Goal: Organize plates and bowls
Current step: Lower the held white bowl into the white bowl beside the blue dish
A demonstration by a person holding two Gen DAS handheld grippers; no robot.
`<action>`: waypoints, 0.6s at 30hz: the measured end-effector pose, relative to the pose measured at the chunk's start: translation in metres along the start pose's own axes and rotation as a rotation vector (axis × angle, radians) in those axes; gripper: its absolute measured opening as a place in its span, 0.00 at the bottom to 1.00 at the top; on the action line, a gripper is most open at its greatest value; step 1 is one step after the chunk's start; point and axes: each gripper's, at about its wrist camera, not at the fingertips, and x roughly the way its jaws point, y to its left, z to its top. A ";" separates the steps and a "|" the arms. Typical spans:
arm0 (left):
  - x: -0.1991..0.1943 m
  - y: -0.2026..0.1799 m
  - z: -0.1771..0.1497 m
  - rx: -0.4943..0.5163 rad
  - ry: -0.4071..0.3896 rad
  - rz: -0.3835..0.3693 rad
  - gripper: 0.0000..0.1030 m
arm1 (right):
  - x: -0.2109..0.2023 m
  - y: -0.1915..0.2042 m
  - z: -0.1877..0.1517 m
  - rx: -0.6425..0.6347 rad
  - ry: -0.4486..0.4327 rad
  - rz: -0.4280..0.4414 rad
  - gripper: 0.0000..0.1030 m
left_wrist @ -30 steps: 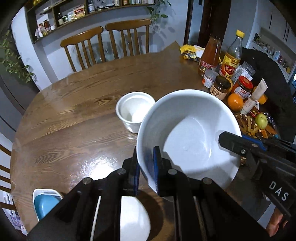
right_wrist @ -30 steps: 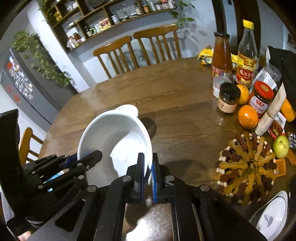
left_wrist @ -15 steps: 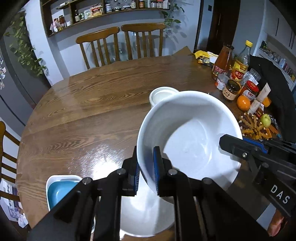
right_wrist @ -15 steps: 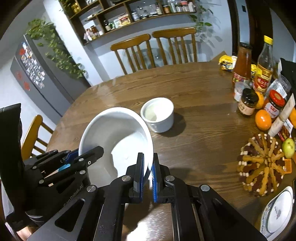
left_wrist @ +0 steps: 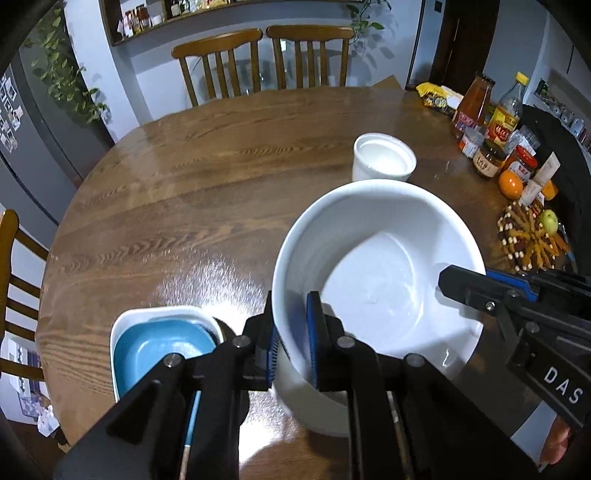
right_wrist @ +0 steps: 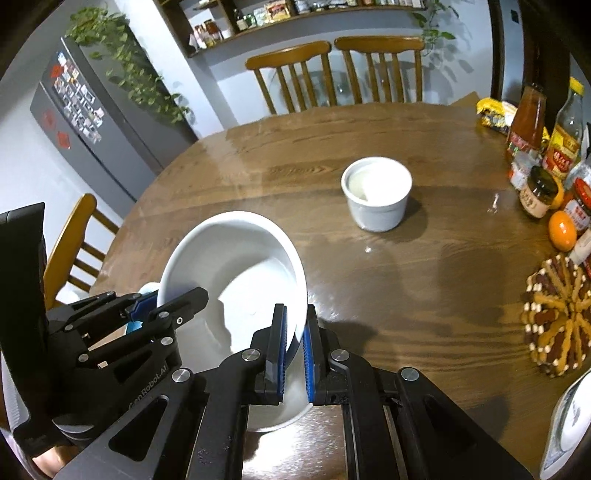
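Two black claws clamp one large white bowl [left_wrist: 376, 280] from opposite sides and hold it tilted above a round wooden tabletop [left_wrist: 192, 192]. The left claw [left_wrist: 293, 343] is closed on the near rim, one blue pad inside the wall and one outside. The right claw [right_wrist: 293, 347] is nearly fully closed and pinches the rim on the other side; in the left wrist view it enters from the right edge [left_wrist: 484, 286].

Just beside the left claw, at the near edge of the tabletop, a blue dish [left_wrist: 159, 347] sits nested in a white rectangular dish [left_wrist: 122, 325]. Beyond the bowl a small white cup [right_wrist: 376, 192] stands upright on the bare wood, well apart from the held bowl in the right wrist view.

At the right side of the tabletop lie a round spread of brown and orange snacks [right_wrist: 557, 317], a green apple [left_wrist: 548, 220], an orange [right_wrist: 562, 229], jars [right_wrist: 539, 192] and two sauce bottles [right_wrist: 526, 122]. The edge of a patterned plate [right_wrist: 565, 424] shows at the lower right of the right wrist view.

Two wooden chairs [left_wrist: 266, 59] stand at the far side. Behind them are a wall shelf [right_wrist: 295, 11] with jars, trailing plants and a grey fridge [right_wrist: 92, 122].
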 end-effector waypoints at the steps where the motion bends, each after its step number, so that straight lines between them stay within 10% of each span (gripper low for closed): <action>1: 0.003 0.002 -0.001 -0.001 0.012 -0.003 0.12 | 0.003 0.001 -0.002 0.004 0.011 0.002 0.08; 18: 0.027 0.008 -0.025 0.032 0.111 -0.016 0.12 | 0.035 0.000 -0.028 0.034 0.125 -0.011 0.09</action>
